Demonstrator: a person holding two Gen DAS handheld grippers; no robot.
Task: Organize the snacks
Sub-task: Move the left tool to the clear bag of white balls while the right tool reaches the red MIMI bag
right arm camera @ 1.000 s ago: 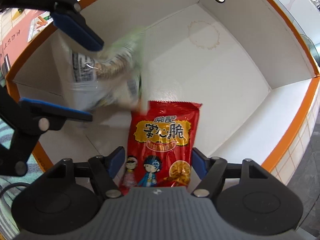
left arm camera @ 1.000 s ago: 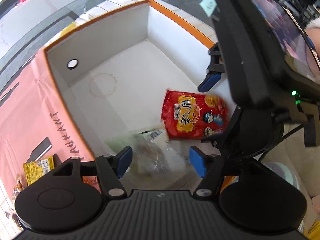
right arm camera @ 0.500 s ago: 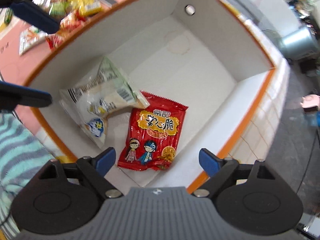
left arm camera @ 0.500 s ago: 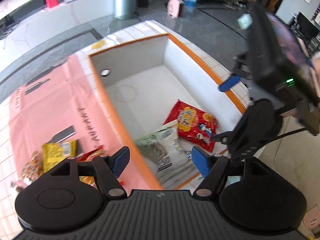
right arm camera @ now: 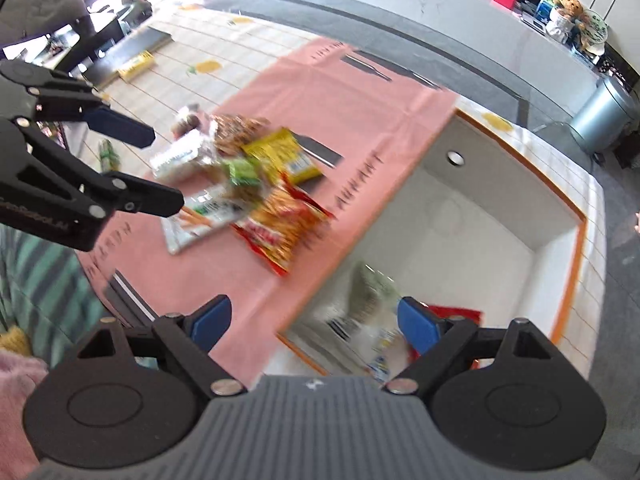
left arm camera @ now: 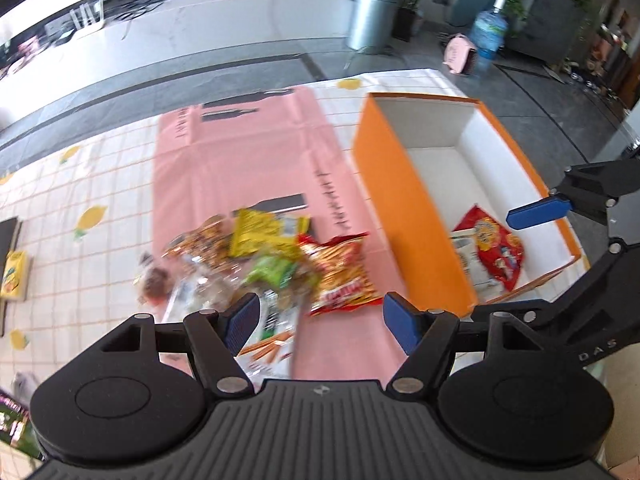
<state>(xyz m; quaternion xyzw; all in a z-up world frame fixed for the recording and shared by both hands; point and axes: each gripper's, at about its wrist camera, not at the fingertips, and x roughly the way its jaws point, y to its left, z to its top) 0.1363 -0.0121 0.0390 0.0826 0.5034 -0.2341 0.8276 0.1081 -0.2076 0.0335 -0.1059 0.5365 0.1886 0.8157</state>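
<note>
While both claws hang wide open and empty, the snacks wait on a pink cloth.
The left gripper is over the snack pile (bags all mixed up), and the right gripper, whose jaws have just been opening, is over the near edge of the orange box. A red bag and a pale bag lie inside the box. Far off stand a white counter and a metal bin.

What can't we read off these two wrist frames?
- Snack pile, left wrist view: motion blur; the packets at the near edge are cut off by the left gripper, so no count.
- Pale packet in the box, right wrist view: smeared, its print unreadable.
- Red packet, right wrist view: mostly behind a finger of the right gripper.
</note>
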